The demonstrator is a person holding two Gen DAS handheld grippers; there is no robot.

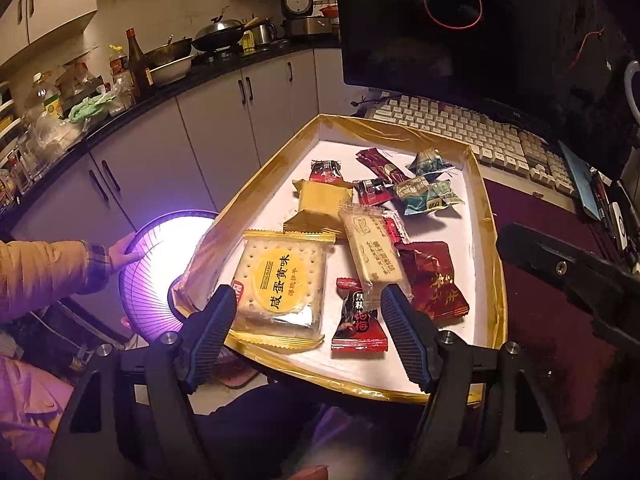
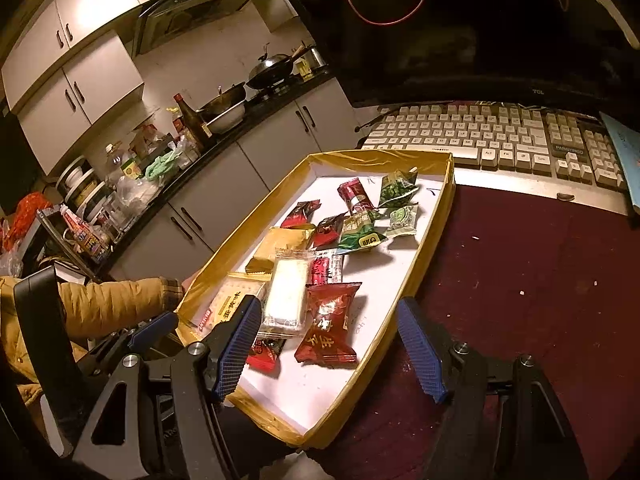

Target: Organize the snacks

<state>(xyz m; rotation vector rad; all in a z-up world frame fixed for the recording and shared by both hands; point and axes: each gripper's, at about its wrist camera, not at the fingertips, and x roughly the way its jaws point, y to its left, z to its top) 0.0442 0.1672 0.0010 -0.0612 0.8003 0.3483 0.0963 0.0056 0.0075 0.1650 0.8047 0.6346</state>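
On a maroon table [image 2: 520, 280], wrapped snacks lie jumbled inside a gold-edged tray [image 1: 490, 240]. Left hand-held gripper [image 1: 308, 312] and right hand-held gripper [image 2: 326, 326] hover wide, empty; a clean pick likely means straddling one packet, such as the salted-egg cracker pack [image 1: 280, 280].

glossy plastic snack wrappers [image 1: 362, 320], matt tray [image 1: 460, 332]

Left tongs [image 1: 308, 312] and right tongs [image 2: 328, 328] both gape wide, holding nothing.

Dim warm light, heater [image 1: 160, 264] glare blown out, edges fisheye-warped.
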